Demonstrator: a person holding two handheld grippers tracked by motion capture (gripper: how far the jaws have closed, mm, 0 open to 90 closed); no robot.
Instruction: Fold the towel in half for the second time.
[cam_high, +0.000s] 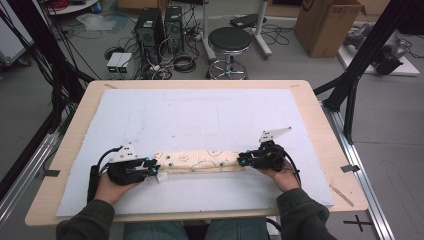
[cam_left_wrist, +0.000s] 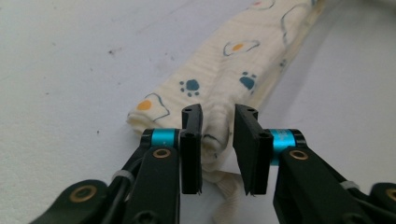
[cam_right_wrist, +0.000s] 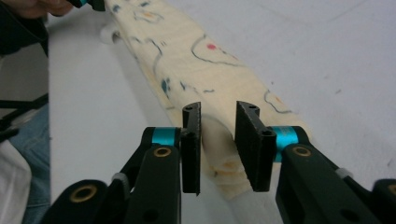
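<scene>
Lying flat on the white mat (cam_high: 200, 120) of the table (cam_high: 320, 130), the folded cloth (cam_high: 200, 161) stretches between the two claws, one at each end. The left claw (cam_left_wrist: 218, 149) is a little way open, with the cloth's end between its jaws but not squeezed. The right claw (cam_right_wrist: 218, 147) is let go the same way, a bit open around the other end.

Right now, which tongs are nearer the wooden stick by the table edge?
Right. The right tongs sit at the right end of the cloth, left of the stick; the left tongs are at the cloth's other end, farther left.
</scene>
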